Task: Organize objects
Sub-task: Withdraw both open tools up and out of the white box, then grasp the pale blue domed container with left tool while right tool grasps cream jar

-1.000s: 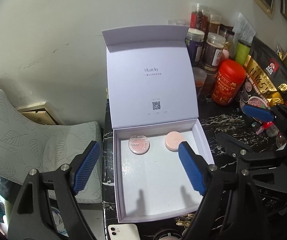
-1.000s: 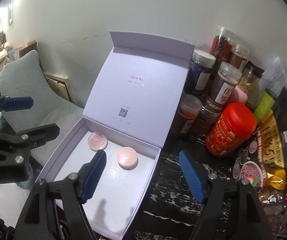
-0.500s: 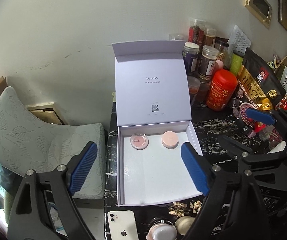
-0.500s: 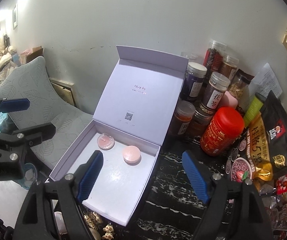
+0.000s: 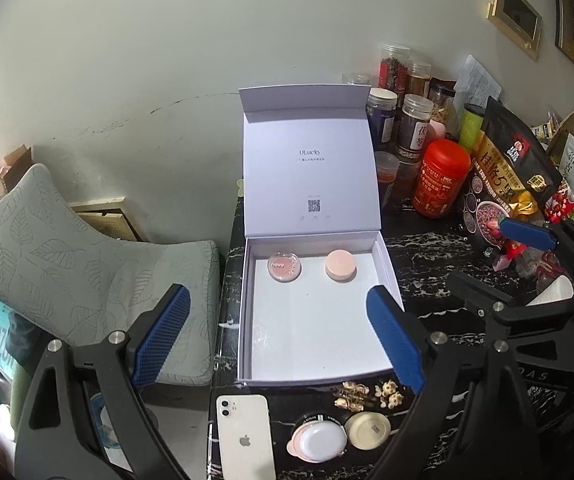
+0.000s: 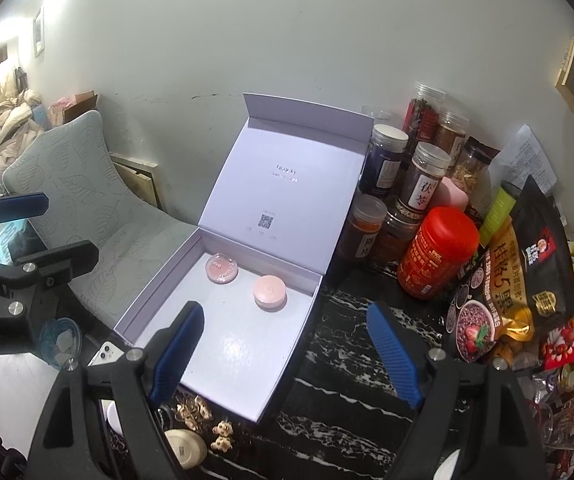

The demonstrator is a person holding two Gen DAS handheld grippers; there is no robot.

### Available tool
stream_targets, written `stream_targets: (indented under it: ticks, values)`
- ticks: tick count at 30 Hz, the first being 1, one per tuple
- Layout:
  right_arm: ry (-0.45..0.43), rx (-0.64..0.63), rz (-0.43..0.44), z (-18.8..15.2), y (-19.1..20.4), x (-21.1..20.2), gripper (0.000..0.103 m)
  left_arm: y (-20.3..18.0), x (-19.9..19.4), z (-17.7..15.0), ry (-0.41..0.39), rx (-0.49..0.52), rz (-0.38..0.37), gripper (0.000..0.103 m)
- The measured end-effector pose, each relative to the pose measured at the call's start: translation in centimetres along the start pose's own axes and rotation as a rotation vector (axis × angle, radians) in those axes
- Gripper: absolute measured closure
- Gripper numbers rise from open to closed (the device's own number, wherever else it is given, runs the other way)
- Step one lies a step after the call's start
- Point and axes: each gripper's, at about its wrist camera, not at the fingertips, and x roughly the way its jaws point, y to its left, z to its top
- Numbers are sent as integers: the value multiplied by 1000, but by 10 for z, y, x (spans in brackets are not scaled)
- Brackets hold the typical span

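White box (image 5: 315, 332) (lid up) holds two pink compacts (image 5: 285, 266); both grippers (image 5: 277, 340) opening, empty.

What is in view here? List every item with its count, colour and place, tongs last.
gift box: one, white, lid open, on the black marbled table
compact: one, clear over pink, back left inside the box
round case: one, peach, back right inside the box
phone: one, white, face down in front of the box
small charms: a few, gold and cream, at the box's front edge
lidded pots: two, pink-white and cream, beside the phone
red canister: one, right of the box
clear jars: several, dark contents, against the wall
black oat bag: one, far right
chair cushion: one, grey-green, left of the table
left tongs: blue pads, opening, nothing between
right tongs: blue pads, opening, nothing between
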Motion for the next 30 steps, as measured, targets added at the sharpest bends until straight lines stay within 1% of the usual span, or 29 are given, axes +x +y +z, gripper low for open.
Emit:
stream_targets:
  ticks: [4,17,30]
  values:
    - [11,-1,12,-11,1,-3,18,1,-3,-14,17,-25,3,13]
    - [67,-11,48,-49,13,-1,18,-2,-2,-59,74,-51,10,13]
    - [139,-18,73,-87,28,11,18,-3,10,-98,143,-84,1,13]
